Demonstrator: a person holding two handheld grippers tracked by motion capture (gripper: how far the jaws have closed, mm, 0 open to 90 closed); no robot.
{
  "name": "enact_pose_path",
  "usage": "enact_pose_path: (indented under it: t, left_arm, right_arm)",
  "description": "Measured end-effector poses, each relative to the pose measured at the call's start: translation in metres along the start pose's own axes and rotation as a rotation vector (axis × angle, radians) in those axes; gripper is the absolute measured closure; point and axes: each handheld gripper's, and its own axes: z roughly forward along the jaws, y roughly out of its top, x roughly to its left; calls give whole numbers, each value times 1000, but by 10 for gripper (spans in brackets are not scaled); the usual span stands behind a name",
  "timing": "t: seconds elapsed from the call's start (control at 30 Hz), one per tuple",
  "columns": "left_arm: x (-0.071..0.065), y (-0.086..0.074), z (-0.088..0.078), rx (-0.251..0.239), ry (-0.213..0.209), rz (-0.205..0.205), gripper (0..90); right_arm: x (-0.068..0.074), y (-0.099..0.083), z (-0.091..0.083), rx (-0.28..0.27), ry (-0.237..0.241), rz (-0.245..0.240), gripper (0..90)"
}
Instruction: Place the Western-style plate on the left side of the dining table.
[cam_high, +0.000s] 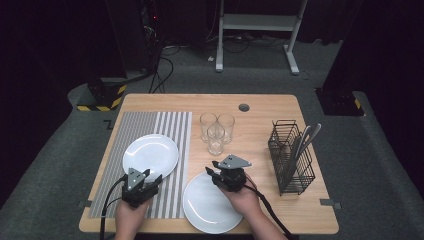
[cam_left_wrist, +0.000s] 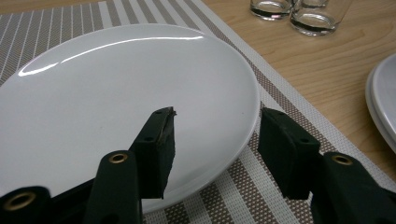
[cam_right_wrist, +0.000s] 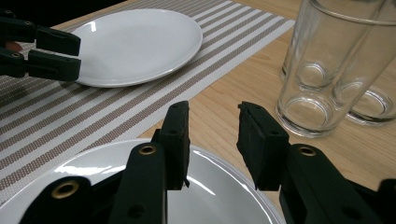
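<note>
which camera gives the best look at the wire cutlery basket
The high view: the wire basket stands whole at the table's right side, with utensils leaning out of it. The two gripper views look instead at the plates, the striped mat and the glasses.

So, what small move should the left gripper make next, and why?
Probably ease the left gripper back off the plate. Its jaws stand open, one over the plate's near rim and one over the mat, gripping nothing, and the plate already lies flat on the mat. The right gripper hangs open above the second plate, near the glasses.
</note>
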Motion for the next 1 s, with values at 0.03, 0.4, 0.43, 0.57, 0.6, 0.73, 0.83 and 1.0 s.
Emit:
enact_pose_path:
  t: [0.03,0.4,0.43,0.57,0.6,0.73,0.83,1.0]
  left_arm:
    - [0,0,-1,-6,-1,-2,462]
    - [16,-6,0,-24,46,-13,464]
    - [16,-6,0,-24,46,-13,466]
    - [18,-8,-1,-21,59,-19,463]
    - [19,-8,-1,-20,62,-21,460]
    - [19,-9,1,-16,57,-27,457]
    - [19,-10,1,-16,56,-35,460]
    - [21,-11,2,-15,53,-67,435]
  right_arm:
    - [0,-1,-1,-2,-5,-3,633]
    - [-2,-3,-9,-33,-18,7,604]
    - [-2,-3,-9,-33,-18,7,604]
    - [-1,-2,-12,-48,-24,-6,600]
    - [-1,-2,-14,-54,-24,-11,598]
    - [-2,-1,-18,-64,-27,-18,598]
    - [-2,0,-20,-73,-33,-23,597]
    - [-6,2,-23,-85,-11,-14,598]
